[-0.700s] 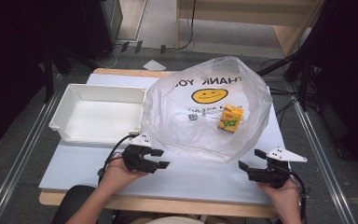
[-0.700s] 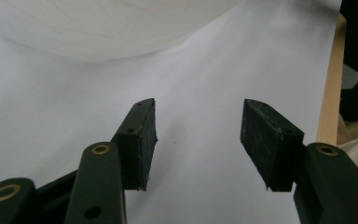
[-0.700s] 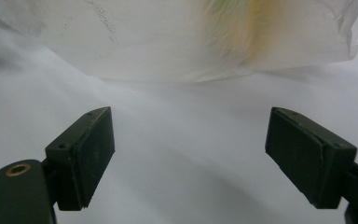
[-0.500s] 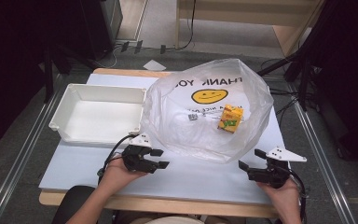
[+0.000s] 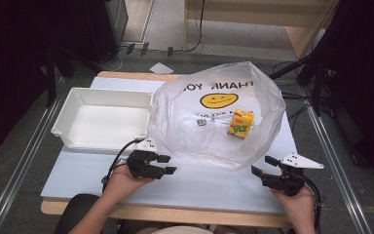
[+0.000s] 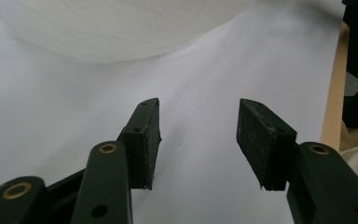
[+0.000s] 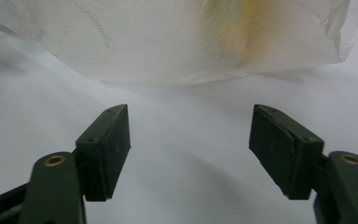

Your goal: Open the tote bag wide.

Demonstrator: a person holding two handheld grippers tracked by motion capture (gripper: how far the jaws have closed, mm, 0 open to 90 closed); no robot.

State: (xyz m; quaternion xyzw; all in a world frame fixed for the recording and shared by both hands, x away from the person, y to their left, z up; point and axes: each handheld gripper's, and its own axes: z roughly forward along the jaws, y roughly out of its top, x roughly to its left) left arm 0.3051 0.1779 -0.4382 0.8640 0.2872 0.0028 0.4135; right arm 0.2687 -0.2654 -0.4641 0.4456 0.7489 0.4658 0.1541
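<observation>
- One white worktop [image 5: 214, 183] carries everything; the clear plastic bag serves as landmark here.
- The plastic bag [image 5: 214, 117], printed with a smiley face and "THANK YOU", lies puffed up on the worktop's far right half.
- A white tray [image 5: 78, 141] sits just left of the bag, its right rim touching the plastic.
- The left hand-held gripper [image 5: 167, 165] rests at the bag's near-left edge, jaws apart with nothing between them; bare worktop shows between the pads in the left gripper view.
- The right hand-held gripper [image 5: 264, 165] sits near the bag's near-right edge, jaws wide and empty, pointing at the bag.
- A small yellow carton [image 5: 241, 123] lies inside the bag, right of its middle.
</observation>
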